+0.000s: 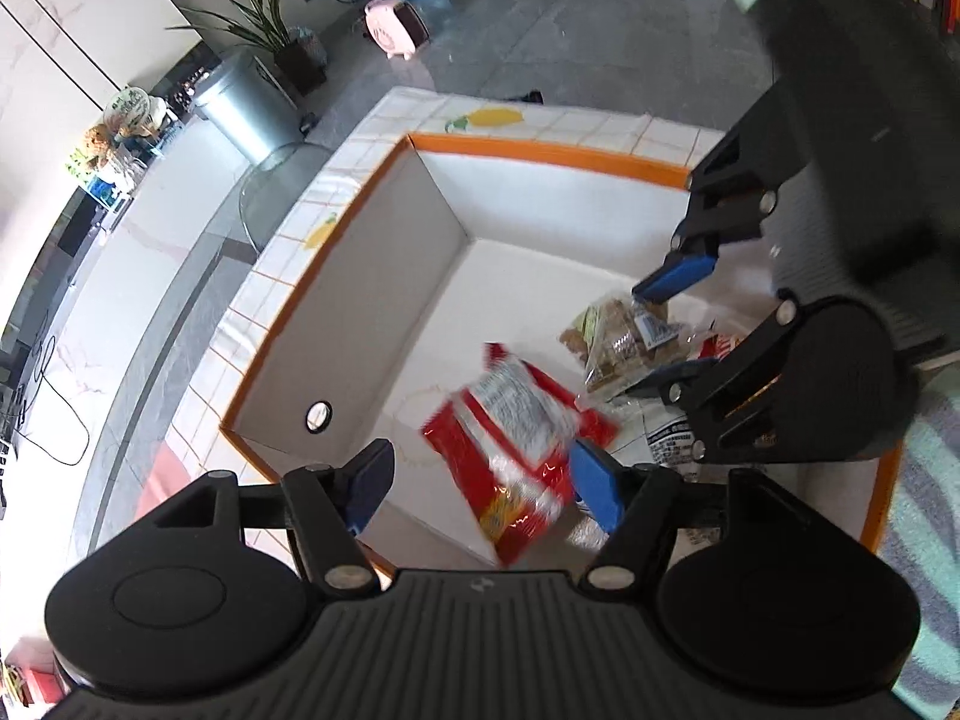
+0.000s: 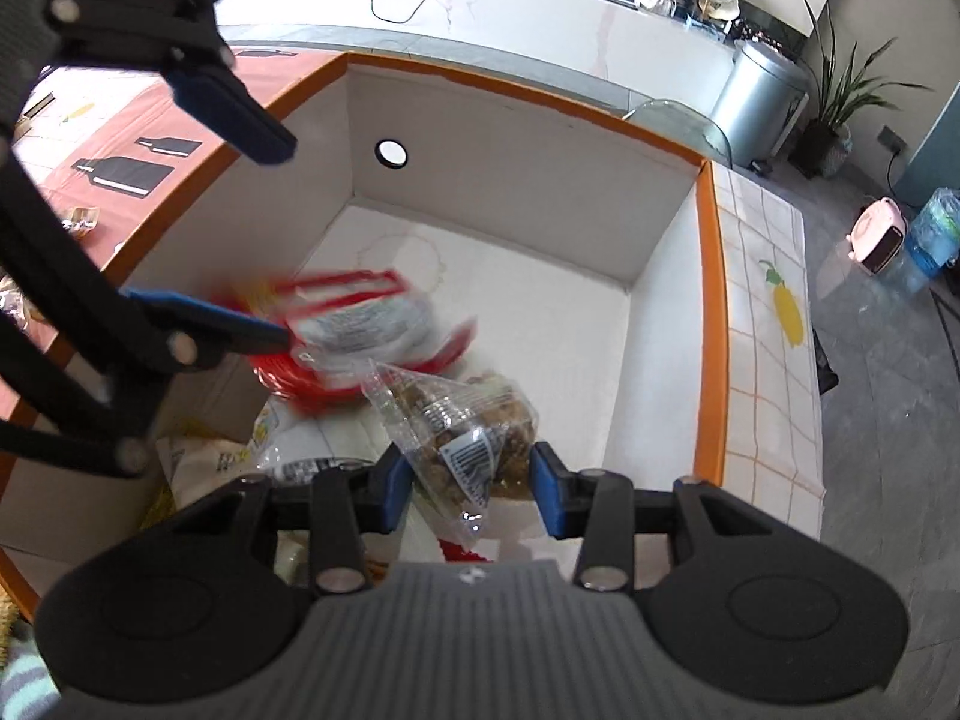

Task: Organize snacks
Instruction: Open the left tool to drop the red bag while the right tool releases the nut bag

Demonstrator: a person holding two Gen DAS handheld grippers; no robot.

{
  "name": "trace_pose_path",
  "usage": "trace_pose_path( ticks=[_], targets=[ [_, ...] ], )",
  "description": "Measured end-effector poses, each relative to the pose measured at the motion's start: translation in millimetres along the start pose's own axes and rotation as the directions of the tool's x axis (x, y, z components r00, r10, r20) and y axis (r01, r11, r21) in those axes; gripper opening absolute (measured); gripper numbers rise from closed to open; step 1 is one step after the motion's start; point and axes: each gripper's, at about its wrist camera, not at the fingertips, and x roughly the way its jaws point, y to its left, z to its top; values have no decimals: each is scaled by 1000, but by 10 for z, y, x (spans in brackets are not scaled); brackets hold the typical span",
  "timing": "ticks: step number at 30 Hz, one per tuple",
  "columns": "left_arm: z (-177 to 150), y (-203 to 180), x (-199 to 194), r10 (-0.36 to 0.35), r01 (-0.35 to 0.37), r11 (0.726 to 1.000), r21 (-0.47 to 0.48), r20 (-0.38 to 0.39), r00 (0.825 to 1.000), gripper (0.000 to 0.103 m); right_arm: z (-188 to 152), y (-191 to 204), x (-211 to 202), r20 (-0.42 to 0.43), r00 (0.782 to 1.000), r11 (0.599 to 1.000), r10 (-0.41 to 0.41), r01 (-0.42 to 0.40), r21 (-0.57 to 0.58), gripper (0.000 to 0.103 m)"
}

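Observation:
A white box with an orange rim holds the snacks. A red and white snack packet is blurred between the wide-apart fingers of my left gripper, over the box floor; it also shows in the right wrist view. My left gripper is open. A clear bag of brown snacks sits between the blue pads of my right gripper, which stand apart beside it. My right gripper hovers over the box's right part.
More packets lie in the box's near corner. The box stands on a tiled cloth with lemon prints. A round hole is in one box wall. A metal bin, a plant and a pink heater stand on the floor.

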Motion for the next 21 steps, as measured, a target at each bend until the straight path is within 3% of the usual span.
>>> trace_pose_path(
  ticks=[10, 21],
  targets=[
    [-125, 143, -229, -7, 11, 995, -104, 33, 999, 79, 86, -5, 143, -31, 999, 1000, -27, 27, 7, 42],
    [-247, 204, -493, -15, 27, 983, -181, 71, 997, 79, 127, 33, -133, 26, 998, 997, -51, 49, 54, 46]
  ],
)
